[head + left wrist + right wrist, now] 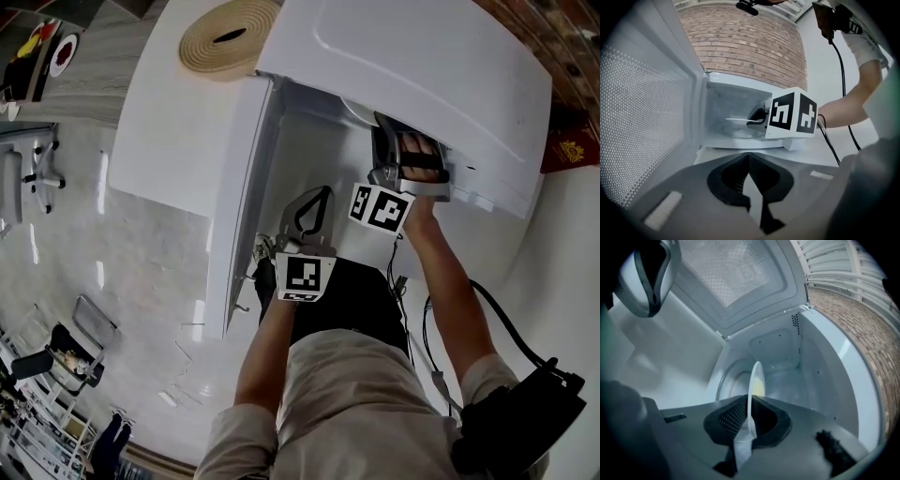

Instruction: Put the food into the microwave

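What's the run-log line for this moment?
step: insert food | right gripper: shut on plate, inside microwave | left gripper: shut, empty, outside | door: open | plate: above turntable

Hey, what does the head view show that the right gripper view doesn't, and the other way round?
Head view only: a round woven mat, the person's arms and the floor. Right gripper view only: the right gripper shut on a white plate with yellow food, and the turntable inside. Both: the white microwave with its door open.
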`<control>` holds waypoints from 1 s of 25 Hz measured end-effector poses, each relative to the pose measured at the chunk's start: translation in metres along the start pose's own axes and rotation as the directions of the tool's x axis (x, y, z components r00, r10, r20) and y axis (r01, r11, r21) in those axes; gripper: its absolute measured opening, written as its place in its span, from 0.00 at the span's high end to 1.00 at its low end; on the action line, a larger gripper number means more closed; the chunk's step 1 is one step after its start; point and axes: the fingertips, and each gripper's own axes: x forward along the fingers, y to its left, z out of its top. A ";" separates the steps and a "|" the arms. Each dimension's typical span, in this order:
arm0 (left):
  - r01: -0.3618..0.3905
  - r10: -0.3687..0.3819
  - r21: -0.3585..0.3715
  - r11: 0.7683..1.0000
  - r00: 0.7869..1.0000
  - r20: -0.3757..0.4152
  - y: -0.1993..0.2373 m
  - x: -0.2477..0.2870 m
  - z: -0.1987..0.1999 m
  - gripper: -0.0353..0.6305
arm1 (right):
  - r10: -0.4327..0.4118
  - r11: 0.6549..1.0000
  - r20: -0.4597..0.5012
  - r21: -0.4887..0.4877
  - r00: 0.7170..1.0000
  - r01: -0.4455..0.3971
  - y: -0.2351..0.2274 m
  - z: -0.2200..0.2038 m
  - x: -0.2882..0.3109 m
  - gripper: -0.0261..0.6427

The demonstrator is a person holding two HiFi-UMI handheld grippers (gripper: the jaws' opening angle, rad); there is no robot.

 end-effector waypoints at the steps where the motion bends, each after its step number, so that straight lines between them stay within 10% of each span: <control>1: 0.001 -0.001 -0.001 1.000 1.000 0.000 0.000 0.000 0.000 0.94 | 0.003 1.000 -0.001 -0.002 1.000 -0.003 0.000 0.000 0.001 0.92; 25: 0.004 -0.004 -0.049 0.999 1.000 -0.006 -0.012 -0.002 -0.006 0.94 | 0.037 0.999 -0.033 -0.015 0.999 -0.038 0.003 0.001 0.034 0.92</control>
